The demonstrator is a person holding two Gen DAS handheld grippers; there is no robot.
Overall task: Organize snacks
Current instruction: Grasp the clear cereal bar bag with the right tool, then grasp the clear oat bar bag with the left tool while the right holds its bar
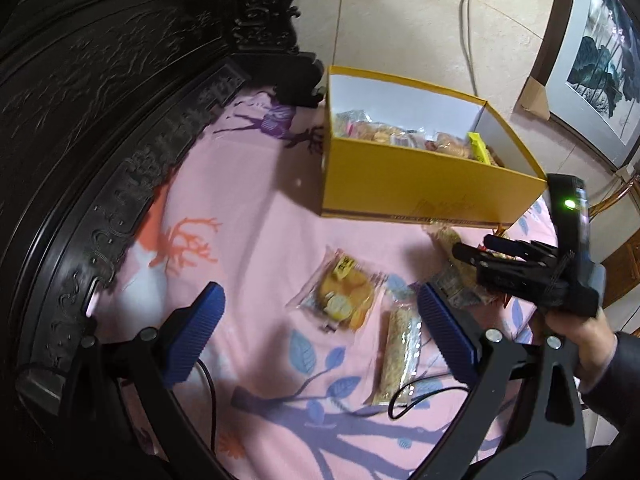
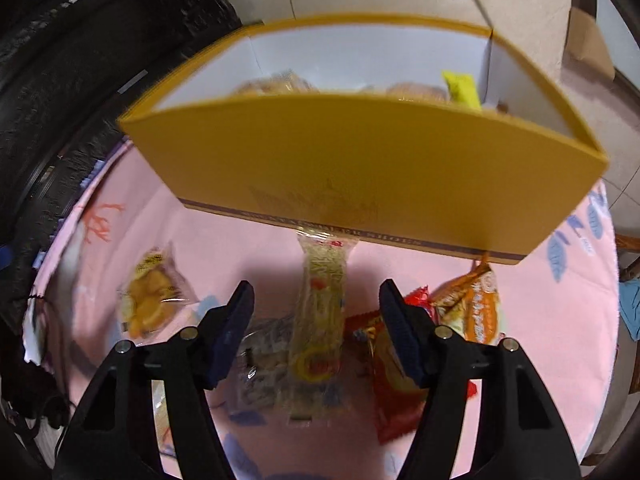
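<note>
I am worrying first about the crowding: the long noodle packet (image 2: pixel 320 320) is lying between my right tongs (image 2: pixel 316 332), but a grey packet (image 2: pixel 260 376) and a red packet (image 2: pixel 394 392) are touching its sides, so the blue pads may be catching a neighbour too, or the smooth film may be slipping out. The right tongs are standing half open, with nothing pressed yet. My left tongs (image 1: pixel 320 334) are wide open and empty, above the biscuit packet (image 1: pixel 340 296) on the pink sheet (image 1: pixel 248 240). The yellow box (image 2: pixel 360 168) is waiting just behind, already holding snacks.
</note>
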